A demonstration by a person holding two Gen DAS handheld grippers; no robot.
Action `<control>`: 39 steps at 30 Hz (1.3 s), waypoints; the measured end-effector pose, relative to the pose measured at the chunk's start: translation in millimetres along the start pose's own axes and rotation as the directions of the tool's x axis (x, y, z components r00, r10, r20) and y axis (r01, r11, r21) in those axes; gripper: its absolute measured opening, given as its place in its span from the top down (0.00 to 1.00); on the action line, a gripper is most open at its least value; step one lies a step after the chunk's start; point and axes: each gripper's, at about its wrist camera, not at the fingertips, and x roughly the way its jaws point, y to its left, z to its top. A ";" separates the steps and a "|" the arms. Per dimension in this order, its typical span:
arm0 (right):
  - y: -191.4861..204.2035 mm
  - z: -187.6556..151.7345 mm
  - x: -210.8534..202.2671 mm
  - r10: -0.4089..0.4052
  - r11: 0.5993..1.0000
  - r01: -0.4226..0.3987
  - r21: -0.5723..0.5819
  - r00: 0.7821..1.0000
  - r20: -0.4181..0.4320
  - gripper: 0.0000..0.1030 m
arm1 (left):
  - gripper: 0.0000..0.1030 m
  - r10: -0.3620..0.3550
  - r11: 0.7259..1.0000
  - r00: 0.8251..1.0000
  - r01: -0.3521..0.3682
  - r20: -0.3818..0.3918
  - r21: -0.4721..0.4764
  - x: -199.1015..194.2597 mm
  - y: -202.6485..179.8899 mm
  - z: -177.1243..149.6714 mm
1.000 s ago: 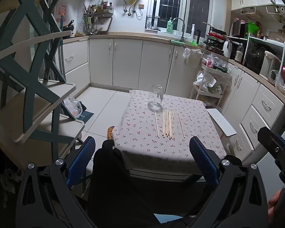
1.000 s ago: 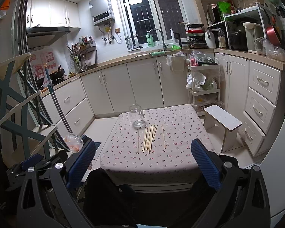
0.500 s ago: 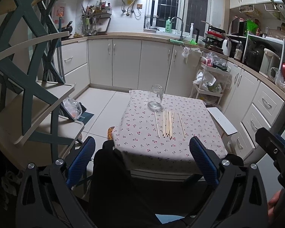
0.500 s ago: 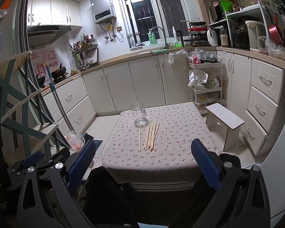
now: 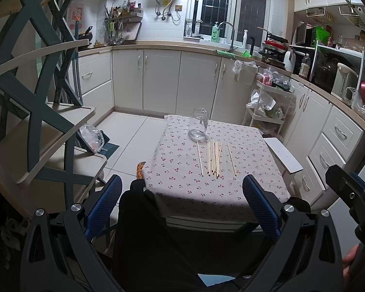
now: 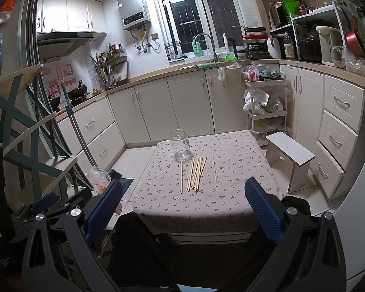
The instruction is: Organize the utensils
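Note:
Several wooden chopsticks (image 5: 215, 157) lie side by side on a small table with a cherry-print cloth (image 5: 182, 177). An empty clear glass jar (image 5: 199, 127) stands upright just behind them. The same chopsticks (image 6: 197, 174) and jar (image 6: 180, 148) show in the right wrist view. My left gripper (image 5: 182, 204) is open and empty, well short of the table's near edge. My right gripper (image 6: 183, 206) is open and empty, also back from the table.
A white step stool (image 6: 289, 153) stands right of the table. A shelf unit with teal cross braces (image 5: 36, 121) stands at the left, with a plastic bag (image 5: 91, 136) on the floor. White cabinets (image 5: 163, 82) and a trolley (image 5: 267, 107) line the back.
Both grippers have moved slightly closer to the table; it looks a little larger in both views. Nothing on the table has moved.

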 end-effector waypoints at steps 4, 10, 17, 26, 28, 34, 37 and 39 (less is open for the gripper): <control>-0.2 0.1 -0.4 -0.001 1.000 0.001 0.001 1.000 0.000 0.06 | 0.07 0.000 1.000 1.000 0.000 0.000 -0.001 0.0 0.1 0.2; 0.5 -0.3 -0.1 0.000 1.000 0.000 0.002 1.000 -0.001 0.06 | 0.07 -0.001 1.000 1.000 0.001 -0.002 -0.001 0.4 0.5 0.3; 0.7 0.0 0.2 0.000 1.000 0.000 0.003 1.000 -0.001 0.06 | 0.07 -0.001 1.000 1.000 0.001 -0.002 -0.001 0.6 1.1 0.4; 0.9 -0.7 0.2 -0.001 1.000 0.001 0.004 1.000 -0.002 0.06 | 0.07 -0.001 1.000 1.000 0.001 -0.003 -0.002 0.7 1.6 0.0; 2.9 -1.9 0.1 0.000 1.000 0.000 0.003 1.000 -0.002 0.06 | 0.07 -0.001 1.000 1.000 0.001 -0.003 -0.002 0.9 1.6 -0.3; 2.3 -2.0 0.1 0.000 1.000 0.000 0.003 1.000 -0.003 0.06 | 0.07 -0.002 1.000 1.000 0.002 -0.005 -0.001 2.2 2.2 -2.0; 1.7 -1.7 0.1 -0.001 1.000 0.001 0.003 1.000 0.000 0.06 | 0.07 -0.002 1.000 1.000 0.002 -0.004 0.000 2.6 0.6 -3.5; 1.9 -1.7 1.1 -0.002 1.000 0.002 0.003 1.000 0.003 0.06 | 0.07 -0.004 1.000 1.000 0.004 -0.004 0.000 4.0 0.0 -3.7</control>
